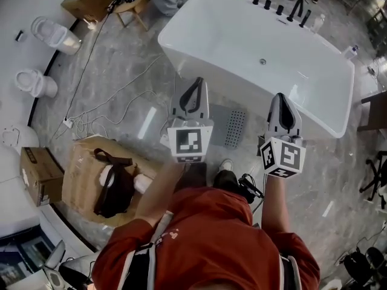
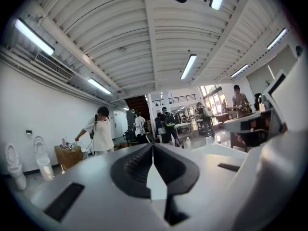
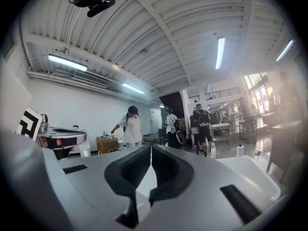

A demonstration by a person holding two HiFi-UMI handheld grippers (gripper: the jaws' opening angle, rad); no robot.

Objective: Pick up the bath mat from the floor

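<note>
On floor by bathtub: bath mat [image 1: 231,125], grey, lying flat, far edge just beside the tub wall, one strip dotted with holes.
Mat position: between the two grippers in head view; left edge hidden behind left gripper; nothing on it, nothing gripping it.
Left gripper [image 1: 198,82]: jaws fully together, ribbed pads meeting along one line, nothing between them. Held level in the air, aimed over the tub, clear of mat.
Right gripper [image 1: 280,96]: same, jaws closed tight, empty, level, clear of mat; marker cube facing the head camera.
Feet: shoes [image 1: 226,165] just short of mat's near edge.
Bathtub [image 1: 260,53]: white, freestanding, empty, black taps along far rim.
Left of feet: cardboard box [image 1: 81,162] with dark bag [image 1: 115,189] on top.
Floor: grey marble-look tile, cables [image 1: 103,116] trailing across it.
Far left: toilets [image 1: 53,34] along the white wall.
Background in gripper views: person in white shirt [image 2: 102,131] at a wooden table, others standing further back.
</note>
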